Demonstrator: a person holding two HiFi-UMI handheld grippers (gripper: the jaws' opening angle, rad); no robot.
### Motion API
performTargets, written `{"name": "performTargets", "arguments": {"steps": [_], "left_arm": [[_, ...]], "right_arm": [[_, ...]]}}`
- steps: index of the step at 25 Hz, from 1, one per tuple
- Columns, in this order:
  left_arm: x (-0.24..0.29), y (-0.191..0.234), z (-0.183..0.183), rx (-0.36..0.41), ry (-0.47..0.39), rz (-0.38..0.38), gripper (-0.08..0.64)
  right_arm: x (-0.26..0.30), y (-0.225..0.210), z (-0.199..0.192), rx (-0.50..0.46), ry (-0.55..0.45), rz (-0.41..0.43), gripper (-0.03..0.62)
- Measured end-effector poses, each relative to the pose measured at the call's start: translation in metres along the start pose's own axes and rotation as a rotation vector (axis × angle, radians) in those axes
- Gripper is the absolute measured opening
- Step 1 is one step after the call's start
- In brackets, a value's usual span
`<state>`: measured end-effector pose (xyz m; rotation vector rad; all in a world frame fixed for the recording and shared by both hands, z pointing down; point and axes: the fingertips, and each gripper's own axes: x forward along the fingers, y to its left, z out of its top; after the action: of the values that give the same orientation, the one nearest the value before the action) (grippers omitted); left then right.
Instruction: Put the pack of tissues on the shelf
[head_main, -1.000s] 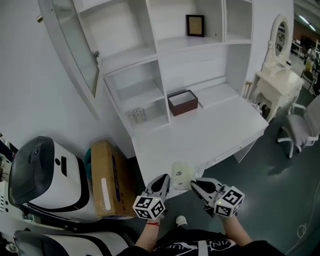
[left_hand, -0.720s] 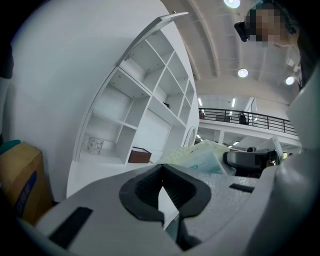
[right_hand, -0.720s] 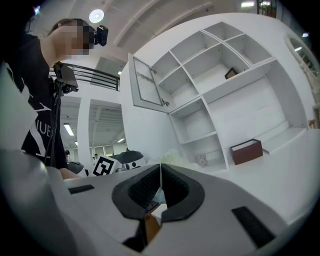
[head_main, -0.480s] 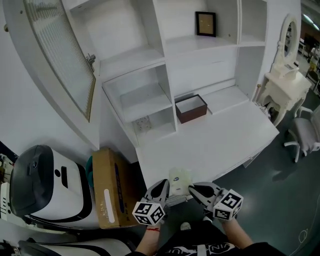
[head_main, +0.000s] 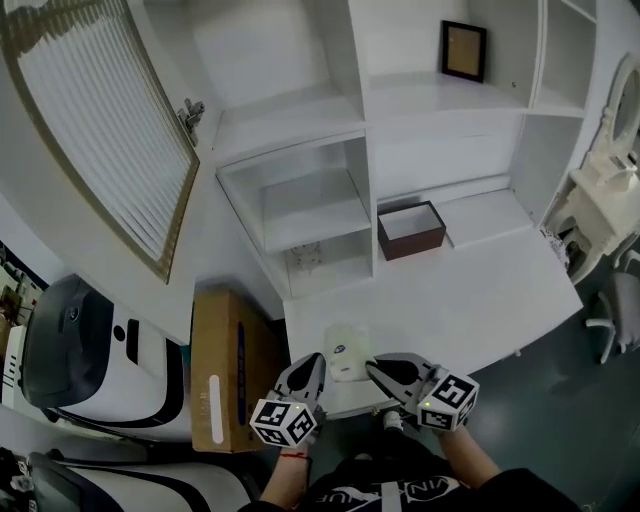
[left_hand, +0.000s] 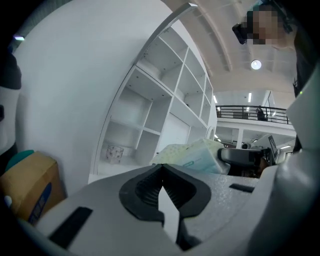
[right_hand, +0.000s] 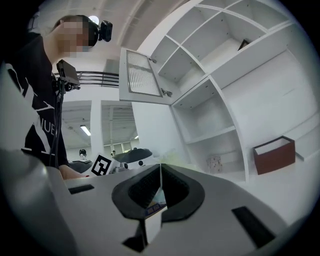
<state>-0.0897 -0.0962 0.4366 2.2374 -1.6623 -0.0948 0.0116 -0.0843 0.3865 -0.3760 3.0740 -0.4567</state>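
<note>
From the head view, the pack of tissues (head_main: 345, 350) hangs between the left gripper (head_main: 312, 362) and the right gripper (head_main: 372, 367), just over the near edge of the white desk (head_main: 480, 300). One gripper is at each side of it, probably because the soft wrapper would sag and swing from a single pinch. The shelf unit (head_main: 305, 205) stands beyond the desk, well apart from the pack, with its cubbies open to the front. The louvred door (head_main: 100, 130) is swung wide, so the way in is free. An open brown box (head_main: 411, 229) sits on the desk by the unit, off to the right of a straight path.

In the left gripper view, the jaws are drawn together at the tips. The pack rises just beyond them, with the right gripper's dark tip against its far side. Only a white sliver shows in the gap, so I take it as the wrapper's edge nipped there, not as certain.

In the right gripper view, the jaws are fully closed on a thin strip of printed wrapper. This is a grip on the pack's seam, not its body, which explains how little they are parted. The task looks to be in the carry stage, with the placing not yet begun.
</note>
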Motion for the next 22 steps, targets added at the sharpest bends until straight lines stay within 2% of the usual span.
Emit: {"name": "performTargets", "arguments": {"steps": [3, 9, 17, 22], "left_arm": [[0.020, 0.014, 0.014, -0.020, -0.034, 0.044, 0.006], [0.052, 0.016, 0.011, -0.050, -0.025, 0.050, 0.006], [0.074, 0.026, 0.034, -0.021, -0.035, 0.086, 0.006], [0.087, 0.033, 0.026, -0.016, 0.009, 0.114, 0.006]], "right_arm": [[0.013, -0.023, 0.015, -0.017, -0.003, 0.032, 0.006], [0.025, -0.062, 0.019, 0.004, 0.011, 0.058, 0.006], [0.042, -0.088, 0.050, -0.012, -0.034, 0.128, 0.006], [0.056, -0.105, 0.041, -0.061, 0.001, 0.168, 0.006]]}}
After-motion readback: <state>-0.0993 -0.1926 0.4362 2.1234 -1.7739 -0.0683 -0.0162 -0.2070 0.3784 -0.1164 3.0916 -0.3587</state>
